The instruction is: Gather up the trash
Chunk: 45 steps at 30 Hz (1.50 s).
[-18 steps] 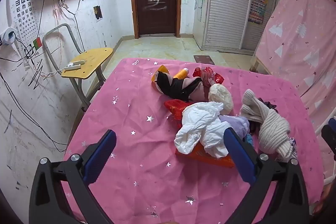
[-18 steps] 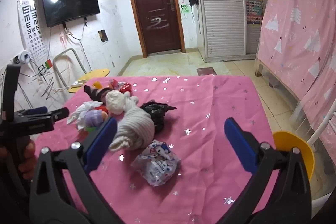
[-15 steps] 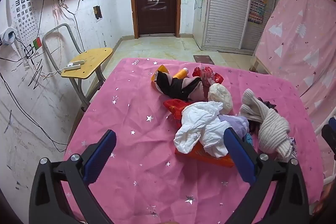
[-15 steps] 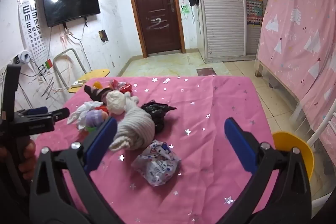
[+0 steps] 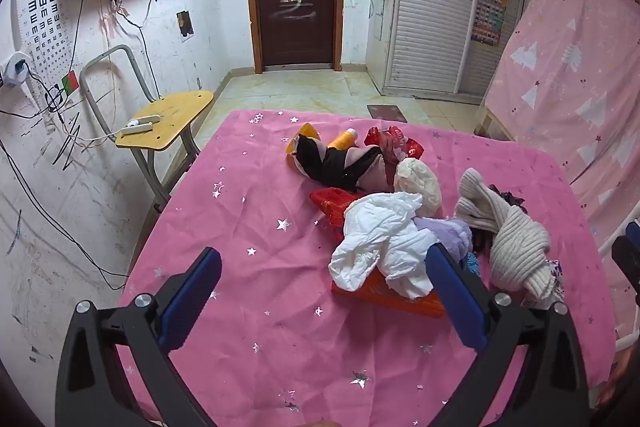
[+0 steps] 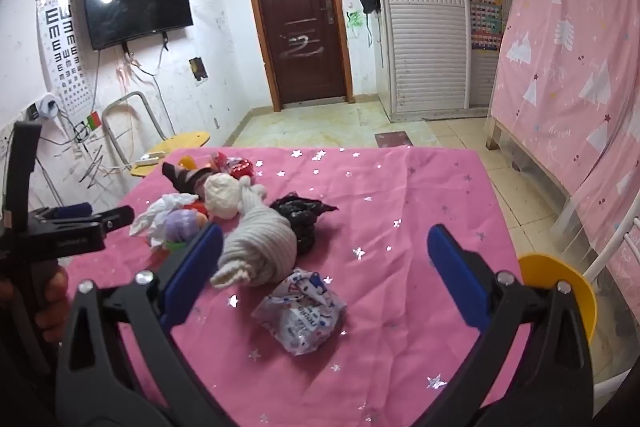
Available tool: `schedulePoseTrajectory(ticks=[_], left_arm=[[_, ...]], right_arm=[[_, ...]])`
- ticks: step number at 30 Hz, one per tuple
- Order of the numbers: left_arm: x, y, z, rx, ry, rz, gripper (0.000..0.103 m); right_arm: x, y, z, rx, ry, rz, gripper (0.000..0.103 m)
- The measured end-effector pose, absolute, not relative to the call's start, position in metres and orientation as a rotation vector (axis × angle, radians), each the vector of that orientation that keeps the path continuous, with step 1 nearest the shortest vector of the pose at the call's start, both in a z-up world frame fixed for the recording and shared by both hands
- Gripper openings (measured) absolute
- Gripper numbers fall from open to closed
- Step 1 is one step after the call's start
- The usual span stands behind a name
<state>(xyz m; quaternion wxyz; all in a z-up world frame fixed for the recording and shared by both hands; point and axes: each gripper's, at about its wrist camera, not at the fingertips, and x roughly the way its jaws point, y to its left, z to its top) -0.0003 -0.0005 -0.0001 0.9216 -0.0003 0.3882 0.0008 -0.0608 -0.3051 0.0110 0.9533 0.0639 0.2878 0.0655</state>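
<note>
Pink cloth (image 5: 248, 211) covers my table, and the trash sits heaped on it: a white crumpled tissue (image 5: 384, 247) draped over an orange box (image 5: 394, 301), a cream knitted sock (image 6: 260, 247), a black plastic bag (image 6: 302, 215), and a crumpled printed wrapper (image 6: 304, 315) nearest my right tongs (image 6: 325, 263). Both those and my left tongs (image 5: 323, 283) gape wide, grasping nothing. Beyond the table's right edge stands a yellow bin (image 6: 560, 283); I cannot see its contents.
</note>
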Motion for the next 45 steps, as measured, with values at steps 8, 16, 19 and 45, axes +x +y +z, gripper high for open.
schedulePoseTrajectory(ticks=[8, 16, 19, 45], left_arm=[[-0.0002, -0.0003, 0.0, -0.002, 0.799, 0.002, 0.095], [-0.0001, -0.0002, -0.0001, -0.002, 0.799, 0.0, 0.095], [-0.0016, -0.0008, -0.0015, -0.002, 0.8, 0.0, 0.095], [0.0023, -0.0062, -0.0018, -0.004, 0.822, -0.013, 0.095]], right_arm=[[-0.0612, -0.3049, 0.0128, 0.127, 0.584, 0.13, 0.099], [-0.0609, -0.3049, 0.012, 0.126, 0.583, 0.131, 0.099], [-0.0609, -0.3048, 0.012, 0.126, 0.583, 0.131, 0.099], [-0.0599, -0.3049, 0.0135, 0.124, 0.584, 0.132, 0.099]])
